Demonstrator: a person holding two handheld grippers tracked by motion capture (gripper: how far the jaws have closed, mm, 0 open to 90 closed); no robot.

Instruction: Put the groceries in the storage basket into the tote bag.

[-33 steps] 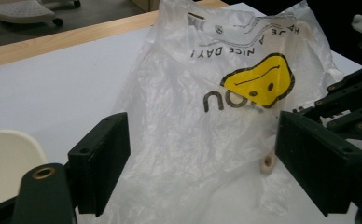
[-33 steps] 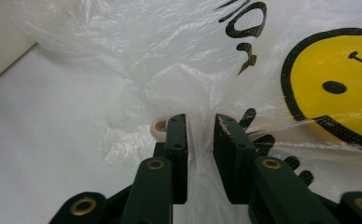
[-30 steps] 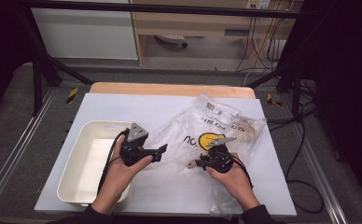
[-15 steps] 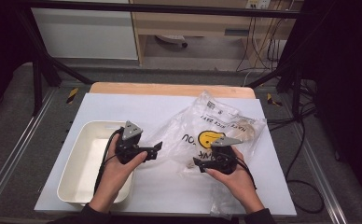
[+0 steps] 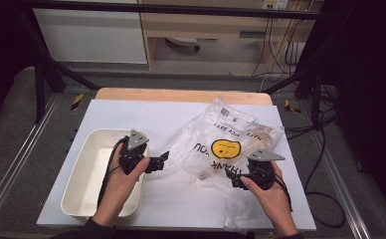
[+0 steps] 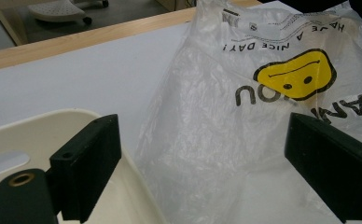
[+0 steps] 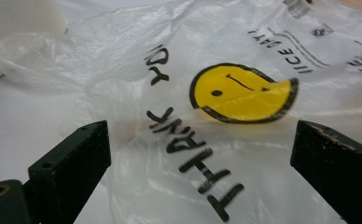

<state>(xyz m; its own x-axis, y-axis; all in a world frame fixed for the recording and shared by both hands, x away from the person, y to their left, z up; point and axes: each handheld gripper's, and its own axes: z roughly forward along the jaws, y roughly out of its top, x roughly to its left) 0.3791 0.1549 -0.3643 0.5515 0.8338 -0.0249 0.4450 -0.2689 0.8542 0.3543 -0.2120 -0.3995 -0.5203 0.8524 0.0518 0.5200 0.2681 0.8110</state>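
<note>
My left gripper [image 5: 162,160] sits at the lower left of the high view, over the right rim of the tub [image 5: 84,164], its jaws spread wide and holding nothing. My right gripper [image 5: 233,180] is at the lower right, jaws also spread wide and empty, resting at the bag's near edge.

The bag [image 5: 228,144] lies crumpled on the white sheet [image 5: 146,117] in the middle and right of the high view, its long axis running from lower left to upper right, handles toward the upper right. Its smiley print [image 5: 224,148] sits just above my right gripper.

In the left gripper view the bag [image 6: 226,121] spreads across the centre and right of the frame, straight ahead between my jaws but apart from them, with the tub [image 6: 53,140] at lower left. In the right gripper view the bag [image 7: 207,154] lies right under and between my jaws, the smiley [image 7: 240,93] just ahead in the upper middle.

So the bag lies to the right of my left gripper and directly in front of my right. The right is nearer; I judge it needs only to drop and shut on the film, while the left must cross a gap of bare sheet to reach the bag's left edge. Something small and pale [image 5: 201,175] seems to lie in the bag near that edge; I cannot tell what.
</note>
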